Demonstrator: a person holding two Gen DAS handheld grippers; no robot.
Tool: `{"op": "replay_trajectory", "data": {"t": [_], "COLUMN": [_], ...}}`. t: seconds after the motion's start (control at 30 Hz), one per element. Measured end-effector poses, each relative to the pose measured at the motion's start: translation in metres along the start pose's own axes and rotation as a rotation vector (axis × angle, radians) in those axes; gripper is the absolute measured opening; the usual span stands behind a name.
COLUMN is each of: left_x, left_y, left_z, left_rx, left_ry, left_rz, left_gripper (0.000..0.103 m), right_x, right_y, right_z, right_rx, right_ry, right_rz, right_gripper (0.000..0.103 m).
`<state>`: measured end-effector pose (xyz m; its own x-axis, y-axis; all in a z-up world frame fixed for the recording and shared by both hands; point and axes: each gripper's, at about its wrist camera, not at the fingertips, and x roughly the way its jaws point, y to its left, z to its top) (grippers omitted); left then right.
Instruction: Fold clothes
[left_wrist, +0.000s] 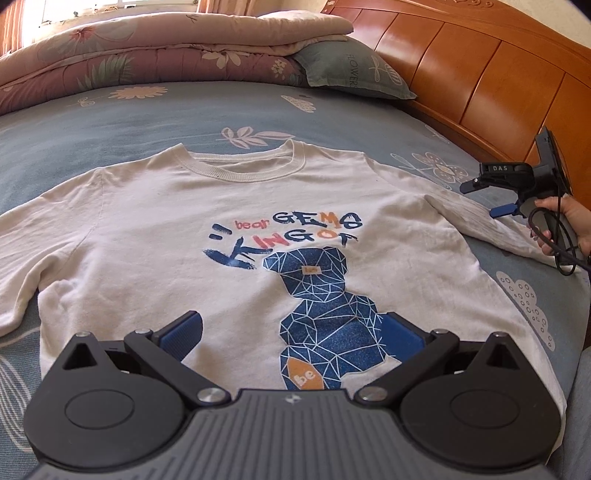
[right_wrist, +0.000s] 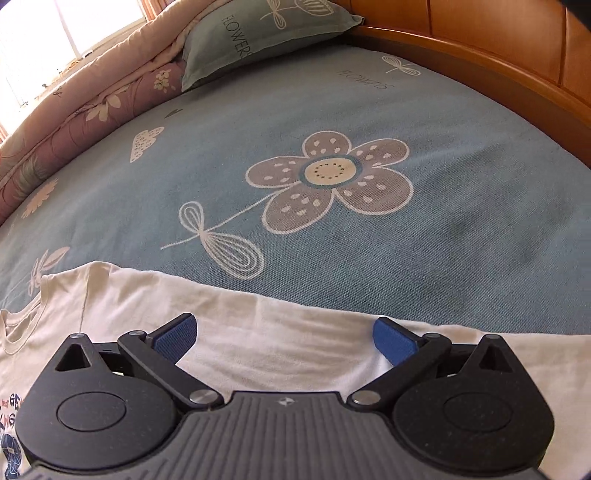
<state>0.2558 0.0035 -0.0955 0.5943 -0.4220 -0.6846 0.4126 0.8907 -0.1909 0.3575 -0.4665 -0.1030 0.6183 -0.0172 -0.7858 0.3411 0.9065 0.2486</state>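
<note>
A white T-shirt (left_wrist: 155, 229) with a blue bear print lies flat and face up on the blue bed sheet (left_wrist: 147, 118), collar toward the pillows. My left gripper (left_wrist: 291, 330) hovers open over the shirt's lower front, nothing between its blue pads. My right gripper (left_wrist: 484, 199) shows at the right of the left wrist view, held in a hand, open just above the shirt's right sleeve (left_wrist: 476, 225). In the right wrist view that gripper (right_wrist: 284, 334) is open over the white sleeve (right_wrist: 280, 339), near its upper edge.
Folded pink floral quilts (left_wrist: 147, 48) and a green pillow (left_wrist: 351, 70) lie at the far side of the bed. A wooden headboard (left_wrist: 480, 74) runs along the right. Bare blue flowered sheet (right_wrist: 332, 173) stretches beyond the sleeve.
</note>
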Motion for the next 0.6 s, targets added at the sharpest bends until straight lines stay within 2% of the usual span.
{"op": "replay_trajectory", "data": {"t": [0.17, 0.5, 0.6], "left_x": [-0.001, -0.005, -0.010], "left_y": [-0.011, -0.035, -0.046], "left_z": [-0.002, -0.006, -0.007], "left_rx": [0.043, 0.126, 0.163], "left_ry": [0.017, 0.032, 0.023], "left_rz": [-0.016, -0.040, -0.080], "left_gripper": [0.102, 0.102, 0.102], "right_x": [-0.029, -0.024, -0.022], "right_y": [-0.002, -0.036, -0.046], "right_z": [-0.013, -0.022, -0.024], "right_rx": [-0.005, 0.040, 0.052], "right_ry": [-0.018, -0.013, -0.012], "right_rz": [-0.007, -0.124, -0.159], "right_gripper": [0.103, 0.103, 0.103]}}
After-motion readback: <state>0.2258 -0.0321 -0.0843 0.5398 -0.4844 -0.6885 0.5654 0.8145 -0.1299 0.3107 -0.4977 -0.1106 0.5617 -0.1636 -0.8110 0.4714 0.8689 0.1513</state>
